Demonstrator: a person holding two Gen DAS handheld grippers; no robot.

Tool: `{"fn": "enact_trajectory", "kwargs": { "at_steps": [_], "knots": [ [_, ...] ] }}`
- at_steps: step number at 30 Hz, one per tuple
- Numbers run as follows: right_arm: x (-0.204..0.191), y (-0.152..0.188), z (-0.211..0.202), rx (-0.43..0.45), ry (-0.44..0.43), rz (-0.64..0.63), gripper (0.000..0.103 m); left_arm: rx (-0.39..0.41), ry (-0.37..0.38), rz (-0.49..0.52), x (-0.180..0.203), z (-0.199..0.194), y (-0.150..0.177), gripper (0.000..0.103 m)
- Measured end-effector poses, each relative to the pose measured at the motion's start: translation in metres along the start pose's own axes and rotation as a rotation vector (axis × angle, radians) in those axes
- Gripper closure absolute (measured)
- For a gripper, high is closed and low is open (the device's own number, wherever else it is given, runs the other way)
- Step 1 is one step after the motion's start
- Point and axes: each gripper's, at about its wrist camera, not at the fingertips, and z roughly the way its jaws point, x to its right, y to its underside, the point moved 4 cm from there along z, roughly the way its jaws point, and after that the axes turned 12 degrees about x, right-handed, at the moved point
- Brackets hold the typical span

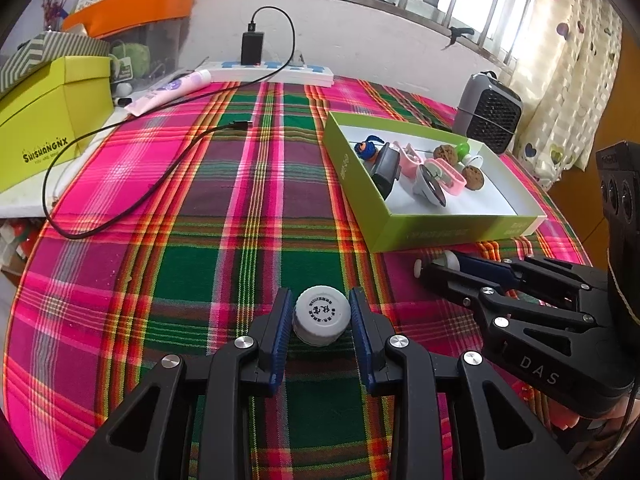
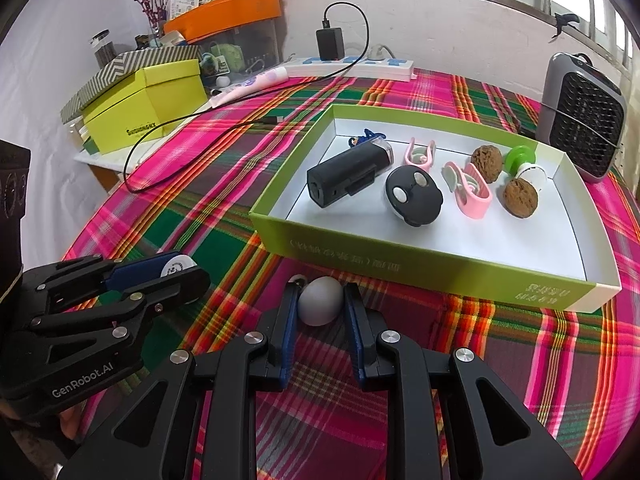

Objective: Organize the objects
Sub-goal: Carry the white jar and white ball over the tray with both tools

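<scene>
A white bottle cap [image 1: 320, 316] with black print on top sits between the blue pads of my left gripper [image 1: 320, 294], which is shut on it just above the plaid cloth. My right gripper [image 2: 322, 286] is shut on a white egg-shaped object [image 2: 320, 306] close to the near wall of the green tray [image 2: 440, 268]. In the left wrist view the right gripper [image 1: 434, 267] lies to the right with the white object [image 1: 450, 259] showing between its fingers. In the right wrist view the left gripper [image 2: 188, 270] lies to the left, holding the cap [image 2: 178, 267].
The tray holds a black device [image 2: 348, 174], a black round gadget [image 2: 414, 196], pink clips [image 2: 470, 192], two walnuts [image 2: 520, 196] and a green-topped item [image 2: 522, 158]. A black cable [image 1: 120, 184] loops over the cloth. A yellow-green box [image 1: 48, 120], a power strip [image 1: 276, 70] and a grey heater [image 2: 584, 120] stand around the table's edges.
</scene>
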Motion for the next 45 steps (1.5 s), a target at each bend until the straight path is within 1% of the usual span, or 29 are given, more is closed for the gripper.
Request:
{"fn": "enact_trajectory", "kwargs": {
  "at_steps": [12,18,33,45],
  "knots": [
    [0.003,0.003,-0.006,0.005,-0.007,0.010,0.080,0.015,-0.002,0.023,0.009,-0.007,-0.001,0.076],
    [0.009,0.004,-0.014,0.016,0.006,0.021,0.080,0.022,0.005,0.040,0.016,-0.010,-0.003,0.076],
    [0.026,0.004,-0.035,0.050,0.029,0.048,0.080,0.042,0.044,0.074,0.043,-0.014,-0.011,0.076],
    [0.049,-0.002,-0.055,0.089,0.058,0.078,0.080,0.061,0.078,0.098,0.066,-0.011,-0.024,0.076]
  ]
}}
